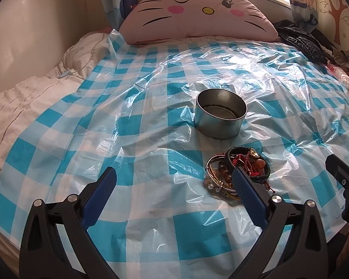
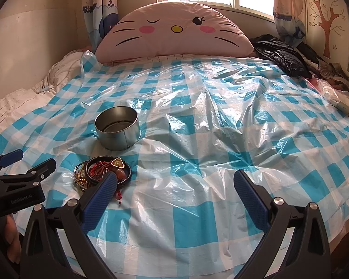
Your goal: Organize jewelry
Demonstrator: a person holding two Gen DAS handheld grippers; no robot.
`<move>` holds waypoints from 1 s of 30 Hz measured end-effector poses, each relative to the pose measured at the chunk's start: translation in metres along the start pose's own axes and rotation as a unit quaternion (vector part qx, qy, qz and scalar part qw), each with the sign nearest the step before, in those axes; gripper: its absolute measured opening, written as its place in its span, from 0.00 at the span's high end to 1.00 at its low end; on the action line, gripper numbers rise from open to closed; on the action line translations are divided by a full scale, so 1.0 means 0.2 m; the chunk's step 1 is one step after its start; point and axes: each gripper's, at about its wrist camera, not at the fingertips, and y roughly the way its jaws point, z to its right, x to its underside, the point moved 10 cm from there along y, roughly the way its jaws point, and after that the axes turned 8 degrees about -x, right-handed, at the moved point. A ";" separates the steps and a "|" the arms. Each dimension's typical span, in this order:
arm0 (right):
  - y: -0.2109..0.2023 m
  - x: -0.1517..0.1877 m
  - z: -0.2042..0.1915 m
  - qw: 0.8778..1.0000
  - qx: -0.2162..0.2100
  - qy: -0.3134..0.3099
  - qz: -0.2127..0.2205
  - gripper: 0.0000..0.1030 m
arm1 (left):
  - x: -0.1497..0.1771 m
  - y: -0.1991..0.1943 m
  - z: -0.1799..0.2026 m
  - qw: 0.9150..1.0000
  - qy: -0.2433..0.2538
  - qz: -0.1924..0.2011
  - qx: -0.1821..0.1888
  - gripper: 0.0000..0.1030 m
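Both tools, left and right, hung open and empty near the tin. The tin looked empty; the whole jewelry pile lay just before it, so nothing was sorted yet.

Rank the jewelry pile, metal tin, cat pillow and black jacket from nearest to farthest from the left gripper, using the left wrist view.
1. jewelry pile, at the left gripper's right finger.
2. metal tin, just beyond.
3. black jacket, far right.
4. cat pillow, at the bed's head.

bracelet heap; open, empty round tin near
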 end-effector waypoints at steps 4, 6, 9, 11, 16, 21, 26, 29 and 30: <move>0.01 0.00 -0.01 1.000 -0.002 -0.004 -0.001 0.06 | 0.00 0.00 0.00 1.000 0.000 0.000 -0.001 0.07; 0.01 0.00 -0.02 1.000 -0.004 -0.007 -0.001 0.07 | 0.00 0.00 0.00 1.000 0.000 0.000 0.000 0.07; 0.01 0.00 -0.03 1.000 -0.003 -0.011 -0.003 0.07 | 0.00 0.00 0.00 1.000 0.000 0.000 0.000 0.07; 0.01 0.00 -0.03 1.000 -0.003 -0.012 -0.003 0.07 | 0.00 0.00 0.00 1.000 0.000 0.000 -0.001 0.07; 0.01 0.00 -0.03 1.000 -0.003 -0.011 -0.003 0.07 | 0.00 0.00 0.00 1.000 0.000 0.000 -0.001 0.07; 0.01 0.00 -0.03 1.000 -0.003 -0.011 -0.003 0.07 | 0.01 0.00 -0.01 1.000 0.001 -0.001 -0.001 0.07; 0.01 0.00 -0.04 1.000 -0.003 -0.010 -0.003 0.07 | 0.01 0.00 -0.01 1.000 0.001 -0.001 -0.001 0.07; 0.01 0.00 -0.03 1.000 -0.003 -0.010 -0.003 0.07 | 0.01 0.00 -0.01 1.000 0.001 -0.001 -0.002 0.07; 0.01 0.00 -0.03 1.000 -0.003 -0.010 -0.003 0.07 | 0.01 0.00 -0.01 1.000 0.001 -0.001 -0.002 0.07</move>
